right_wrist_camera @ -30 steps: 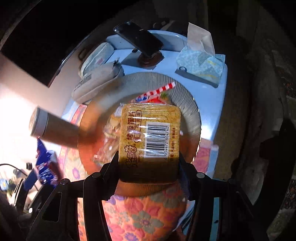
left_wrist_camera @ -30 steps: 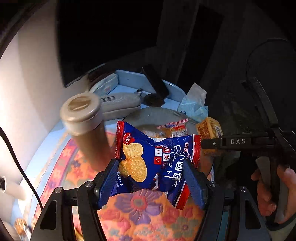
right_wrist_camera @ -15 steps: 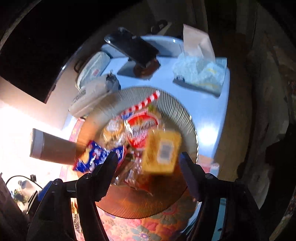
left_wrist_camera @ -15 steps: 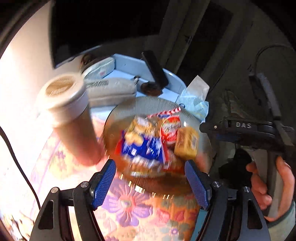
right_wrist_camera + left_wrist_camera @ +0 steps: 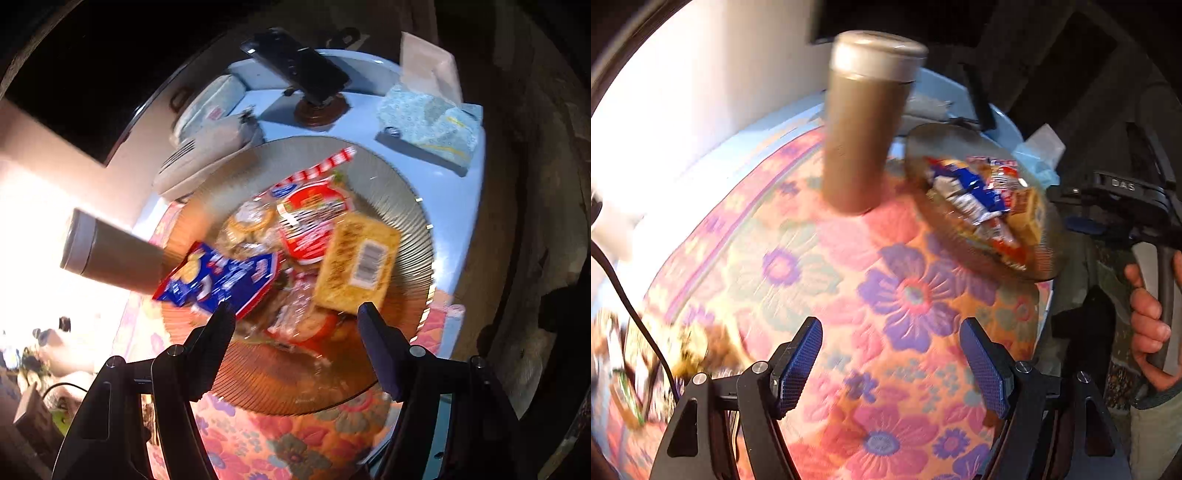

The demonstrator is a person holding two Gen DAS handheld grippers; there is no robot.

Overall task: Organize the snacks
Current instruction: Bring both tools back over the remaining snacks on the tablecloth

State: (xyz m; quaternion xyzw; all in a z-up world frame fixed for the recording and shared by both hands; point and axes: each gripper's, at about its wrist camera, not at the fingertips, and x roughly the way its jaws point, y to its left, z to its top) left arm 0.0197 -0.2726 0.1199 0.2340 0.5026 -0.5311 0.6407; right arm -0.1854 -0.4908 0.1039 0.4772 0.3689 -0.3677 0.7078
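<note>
Two grippers stood with jaws apart and nothing between them: the left gripper [image 5: 891, 354] hung over bare floral cloth [image 5: 820, 280], the right gripper [image 5: 295, 332] over the near rim of the ribbed plate [image 5: 413, 206]. Both had just been opening. The snacks now lay on that plate: a blue packet [image 5: 221, 277] at its left edge beside the brown tumbler [image 5: 110, 258], a yellow packet [image 5: 356, 258] on the right, a red one [image 5: 314, 225] between and behind them, with clear-wrapped biscuits underneath. So the step in hand looked like the end of a double drop, and the fetching of more was starting. More wrapped things seemed to lie blurred at the left edge of the left view [image 5: 635, 376], though what they were could not be told. The next move would likely call for the left gripper to go on that way, settle its open jaws around one packet and close gently, since such wrappers crumple and slip; the dark cable [image 5: 628, 302] there could snag. A second earlier the left jaws had clamped the blue packet and the right jaws the yellow one, both above the plate; since then both packets had dropped, and the left view had swung away from the plate towards the cloth.
</note>
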